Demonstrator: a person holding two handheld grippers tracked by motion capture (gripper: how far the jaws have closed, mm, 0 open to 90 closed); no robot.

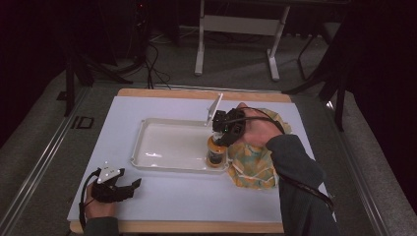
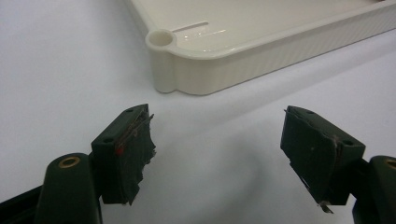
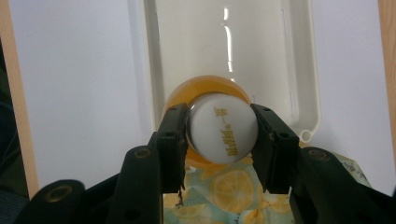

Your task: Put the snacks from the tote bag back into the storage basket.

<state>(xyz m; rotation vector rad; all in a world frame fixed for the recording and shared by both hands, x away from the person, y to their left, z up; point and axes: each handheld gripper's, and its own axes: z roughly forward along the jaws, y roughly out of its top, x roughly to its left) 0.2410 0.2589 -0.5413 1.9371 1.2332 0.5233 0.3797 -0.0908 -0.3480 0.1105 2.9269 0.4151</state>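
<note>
An orange bottle (image 1: 215,153) with a white cap (image 3: 223,133) stands at the right end of the cream tray (image 1: 162,147). My right gripper (image 1: 220,139) points down over it, and its two jaws press on opposite sides of the cap, so it is shut on the bottle (image 3: 187,95). My left gripper (image 1: 129,187) rests low on the white mat near the front left corner. Its jaws stand wide apart with nothing between them (image 2: 217,144), and they point toward a corner of the tray (image 2: 187,60).
A lemon-print cloth bag (image 1: 251,164) lies beside the tray's right end, under my right hand, and shows below the bottle as the bag (image 3: 229,191). The white mat (image 1: 98,132) covers a wooden table. Table legs and cables stand on the floor beyond.
</note>
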